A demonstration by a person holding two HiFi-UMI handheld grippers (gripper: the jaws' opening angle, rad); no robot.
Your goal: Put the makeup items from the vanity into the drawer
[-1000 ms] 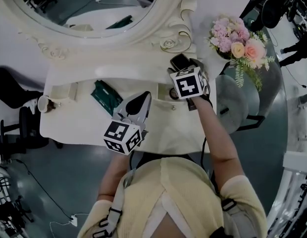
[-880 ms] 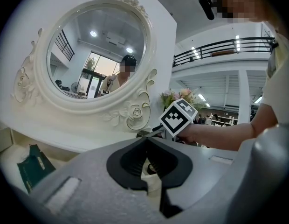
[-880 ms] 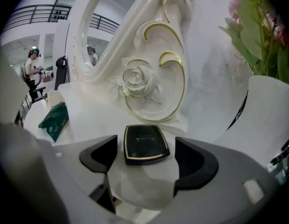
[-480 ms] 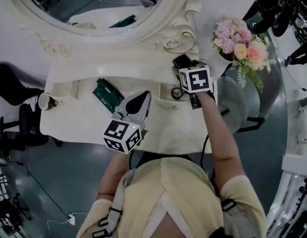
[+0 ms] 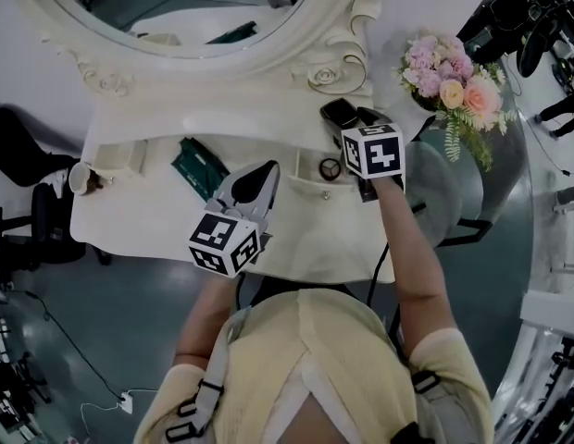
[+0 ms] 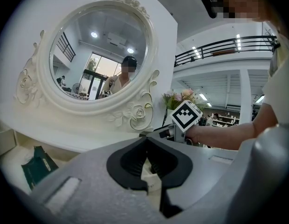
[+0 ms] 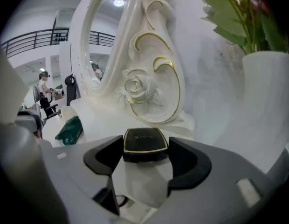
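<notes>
A black compact with gold trim [image 7: 145, 144] lies on the white vanity [image 5: 167, 220] at the foot of the mirror frame. My right gripper [image 7: 147, 158] straddles it, its jaws closing, the pads close beside the compact's two sides. The head view shows the compact [image 5: 337, 111] just ahead of the right gripper [image 5: 354, 121]. My left gripper [image 5: 267, 172] hovers over the middle of the vanity, shut with nothing held; in its own view the left gripper [image 6: 145, 146] has its tips together. A green packet [image 5: 196, 166] lies left of it.
An open drawer [image 5: 305, 191] with a dark ring [image 5: 330, 168] in it sits below the right gripper. A vase of flowers [image 5: 449, 77] stands close on the right. A white box [image 5: 120, 158] and a cup [image 5: 83, 179] occupy the left end. The oval mirror [image 5: 176, 7] rises behind.
My right gripper has moved a little right and forward, bringing its jaws around the black compact. The left gripper has hardly moved.
</notes>
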